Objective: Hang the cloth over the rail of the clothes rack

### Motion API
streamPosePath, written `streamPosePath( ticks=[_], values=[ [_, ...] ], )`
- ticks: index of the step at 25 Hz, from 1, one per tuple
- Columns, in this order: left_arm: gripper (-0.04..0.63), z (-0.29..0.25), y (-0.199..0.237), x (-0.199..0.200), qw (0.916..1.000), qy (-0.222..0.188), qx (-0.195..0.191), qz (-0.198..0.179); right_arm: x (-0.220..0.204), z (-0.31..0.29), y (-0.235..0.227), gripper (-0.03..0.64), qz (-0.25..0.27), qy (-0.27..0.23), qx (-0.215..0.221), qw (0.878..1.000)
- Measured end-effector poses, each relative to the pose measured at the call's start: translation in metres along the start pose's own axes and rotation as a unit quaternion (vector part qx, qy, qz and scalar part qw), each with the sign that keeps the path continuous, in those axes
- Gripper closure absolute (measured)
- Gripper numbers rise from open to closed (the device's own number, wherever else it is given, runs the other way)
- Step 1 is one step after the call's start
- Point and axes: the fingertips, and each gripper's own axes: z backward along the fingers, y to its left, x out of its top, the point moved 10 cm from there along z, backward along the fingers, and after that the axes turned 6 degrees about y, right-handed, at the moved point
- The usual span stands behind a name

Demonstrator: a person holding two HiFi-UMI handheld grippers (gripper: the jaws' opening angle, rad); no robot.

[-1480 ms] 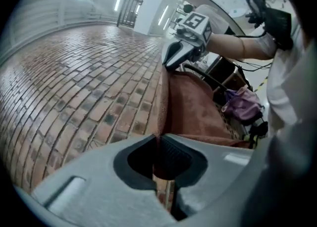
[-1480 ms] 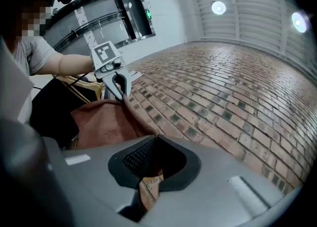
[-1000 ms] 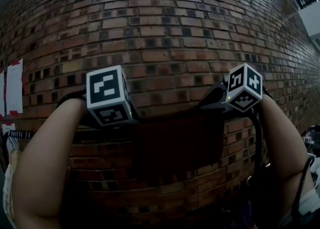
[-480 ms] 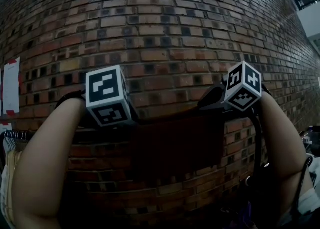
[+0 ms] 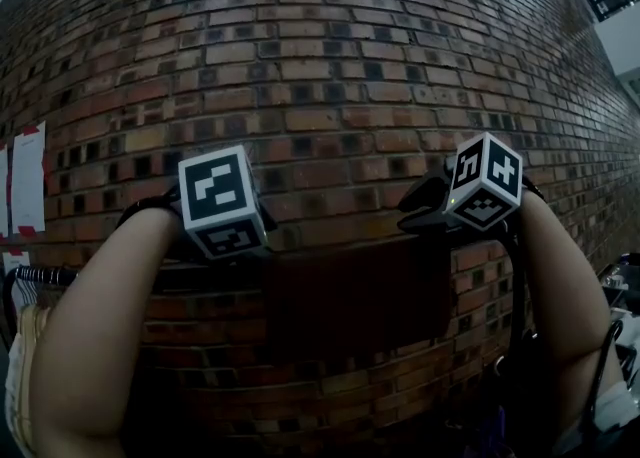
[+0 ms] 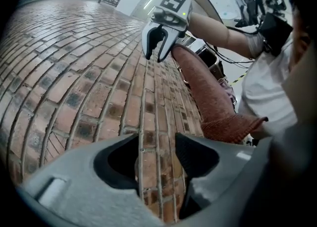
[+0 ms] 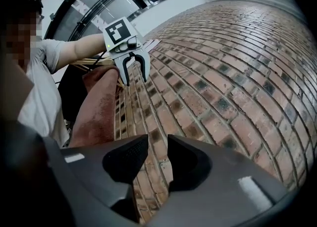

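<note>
A brick wall [image 5: 330, 56] is seen filling nearly the whole head view. 2 bare forearms are raised in front of it, the left forearm [image 5: 90, 336] and the right forearm [image 5: 565, 286]. Between them the cloth [image 5: 350, 291], a dark red-brown piece, is seen hanging flat before the wall, its top edge level with the grippers. The rail under that edge cannot be made out.

The left gripper [image 6: 156, 154] is held at the cloth's left end. Its 2 jaws are spread, only brick is seen through the gap, and the cloth's end lies just beside one jaw, outside the gap. The right gripper [image 7: 157, 159] is held at the other end. Its jaws are likewise parted, by a narrower gap with brick showing through, and the cloth is seen running off beside one jaw, not between the 2.

The left marker cube [image 5: 222, 201] and the right marker cube [image 5: 485, 178] are turned toward the head camera. A sheet of paper [image 5: 25, 181] is fixed to the wall at the far left, and wire hangers [image 5: 35, 274] are glimpsed below it.
</note>
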Motion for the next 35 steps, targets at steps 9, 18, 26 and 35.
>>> streamPosePath(
  ticks=[9, 18, 26, 35],
  values=[
    [0.453, 0.026, 0.008, -0.004, 0.9937, -0.028, 0.107, 0.017, -0.001, 0.018, 0.007, 0.603, -0.007, -0.069, -0.101, 0.992],
    [0.594, 0.095, -0.047, 0.033, 0.9575, -0.129, 0.233, 0.110, 0.000, 0.077, 0.048, 0.617, -0.063, -0.228, -0.172, 0.956],
    [0.594, 0.071, -0.131, 0.036, 0.9283, -0.195, 0.229, 0.218, -0.038, 0.077, 0.115, 0.617, -0.114, -0.273, -0.165, 0.941],
    [0.594, 0.064, -0.144, 0.016, 0.8837, -0.213, 0.302, 0.287, -0.064, 0.066, 0.115, 0.617, -0.176, -0.274, -0.175, 0.929]
  ],
)
